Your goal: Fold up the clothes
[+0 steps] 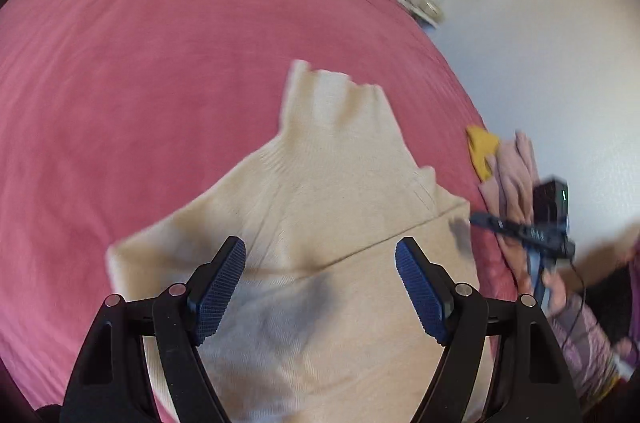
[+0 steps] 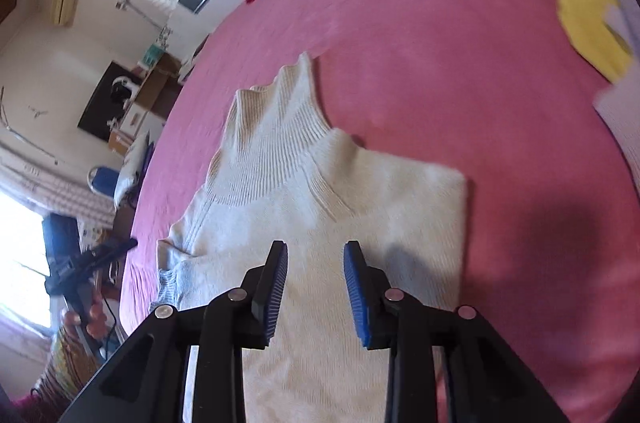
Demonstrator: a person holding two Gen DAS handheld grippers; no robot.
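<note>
The cream turtleneck sweater (image 1: 320,223) lies flat on the pink bedspread (image 1: 140,63), neck pointing away. Its sides look tucked in, with a straight edge on one side and a slanted fold line across the body. So it seems partly folded. The long body has no fold across it that the pictures show, so that part is likely left to do.

The left gripper (image 1: 320,287) hangs over the sweater's middle, wide open and holding nothing. The right gripper (image 2: 316,291) is also above the body, just below the neck. Its pads are partly open and empty. A yellow cloth (image 2: 588,19) lies well apart, near the bed's edge.
</note>
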